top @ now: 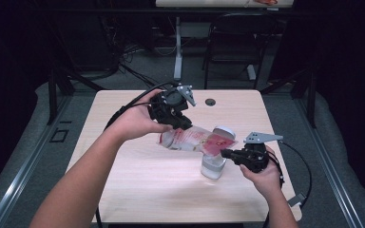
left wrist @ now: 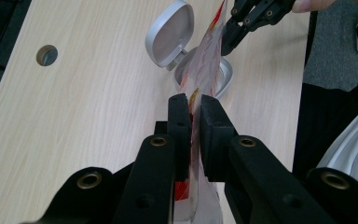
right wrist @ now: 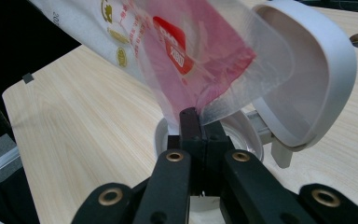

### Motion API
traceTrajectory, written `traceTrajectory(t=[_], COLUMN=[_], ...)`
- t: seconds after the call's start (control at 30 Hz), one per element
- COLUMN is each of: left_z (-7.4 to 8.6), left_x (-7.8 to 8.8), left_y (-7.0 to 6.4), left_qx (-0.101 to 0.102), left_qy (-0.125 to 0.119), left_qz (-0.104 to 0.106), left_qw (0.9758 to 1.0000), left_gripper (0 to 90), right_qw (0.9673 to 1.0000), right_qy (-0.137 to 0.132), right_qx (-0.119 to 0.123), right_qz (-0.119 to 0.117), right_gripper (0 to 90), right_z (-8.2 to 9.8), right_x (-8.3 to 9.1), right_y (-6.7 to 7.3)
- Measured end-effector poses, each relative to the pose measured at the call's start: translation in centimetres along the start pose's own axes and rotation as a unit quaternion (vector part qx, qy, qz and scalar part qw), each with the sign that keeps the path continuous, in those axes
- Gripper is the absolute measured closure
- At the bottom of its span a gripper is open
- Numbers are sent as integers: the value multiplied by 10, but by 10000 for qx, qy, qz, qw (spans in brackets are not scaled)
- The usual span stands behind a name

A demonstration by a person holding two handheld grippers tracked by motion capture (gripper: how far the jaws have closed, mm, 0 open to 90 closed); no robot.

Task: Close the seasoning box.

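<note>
Jaws first: my left gripper [left wrist: 192,112] is clamped on the bag [top: 195,139] near its fuller end, and my right gripper [right wrist: 199,122] is pinched tight on the thin film at its lower corner, right over the jar [top: 213,166]. That jar is my landmark: it stands open on the table [top: 123,166], its hinged lid [right wrist: 307,79] flipped up on the far side. The bag hangs above the jar, off the wood, its long axis slanting from my left gripper, high and out to the left of the jar, down to my right gripper at the jar's mouth. So the low end points into the jar. I judge this the pouring step. Next I should raise the left end and keep the corner over the mouth, steady, so nothing spills beside the jar.
</note>
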State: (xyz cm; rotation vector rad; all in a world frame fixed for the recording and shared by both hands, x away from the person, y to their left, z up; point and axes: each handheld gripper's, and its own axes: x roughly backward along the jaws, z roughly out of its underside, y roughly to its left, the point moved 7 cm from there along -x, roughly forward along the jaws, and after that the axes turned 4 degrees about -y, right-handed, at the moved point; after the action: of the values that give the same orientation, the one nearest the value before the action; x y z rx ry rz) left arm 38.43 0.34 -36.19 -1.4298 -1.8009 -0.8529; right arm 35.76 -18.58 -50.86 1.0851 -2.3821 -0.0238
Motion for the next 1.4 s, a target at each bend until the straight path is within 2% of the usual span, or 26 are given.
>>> traceTrajectory(t=[0.43, 0.53, 0.83, 0.9, 0.97, 1.27, 1.4], left_z=[-1, 0, 0, 1, 0, -1, -1], left_x=[0, 0, 0, 0, 0, 0, 1], left_y=[1, 1, 0, 1, 1, 1, 0], left_qx=[-97, -79, -30, -49, -33, -49, -85], left_qy=[36, 37, 31, 44, 28, -43, -39], left_qz=[-45, -42, -19, -15, -8, -61, -31], left_qw=[9999, 10000, 10000, 10000, 10000, 10000, 10000], left_gripper=[855, 857, 861, 862, 863, 840, 824], right_qw=[10000, 9999, 9999, 9999, 9999, 10000, 9999], right_qy=[-57, -77, -106, -98, -53, 1, 11], right_qx=[-24, 69, 132, 117, 127, 15, 56], right_qz=[-11, 21, 18, 7, 93, 2, 104], right_gripper=[900, 888, 838, 848, 898, 900, 900], right_z=[0, 0, -2, -2, -1, 0, 0], right_x=[0, 0, -1, -1, -1, 0, -1], right_y=[0, 0, 1, 2, 1, -2, -2])
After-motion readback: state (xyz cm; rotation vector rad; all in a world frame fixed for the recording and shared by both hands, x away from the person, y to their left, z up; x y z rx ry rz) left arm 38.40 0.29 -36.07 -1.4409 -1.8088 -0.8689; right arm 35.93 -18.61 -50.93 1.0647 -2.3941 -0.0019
